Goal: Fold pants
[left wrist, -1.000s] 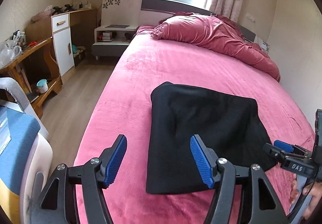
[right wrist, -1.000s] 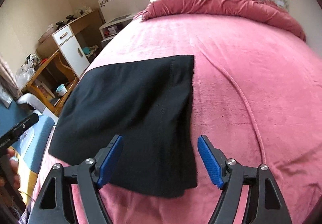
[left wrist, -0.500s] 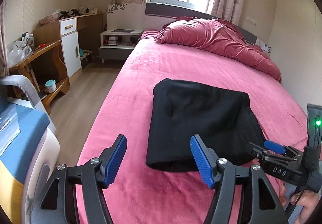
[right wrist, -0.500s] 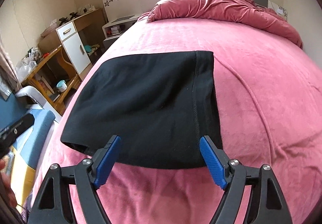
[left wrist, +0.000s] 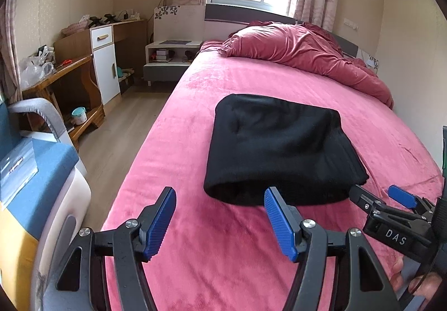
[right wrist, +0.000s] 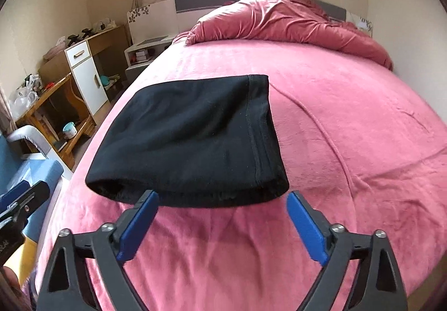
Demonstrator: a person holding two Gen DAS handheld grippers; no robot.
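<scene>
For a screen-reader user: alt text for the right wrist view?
Folded black pants lie flat on a pink bed, just beyond the right claw, whose jaws are opening with nothing between them. A crumpled quilt lies by the window.

Bare pink bedspread around folded black pants, rumpled duvet beyond.

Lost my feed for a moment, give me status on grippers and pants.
Left gripper open, empty. Right gripper empty, jaws opening. Black pants folded compact on pink bed, both grippers short of them. Nothing in the way.
</scene>
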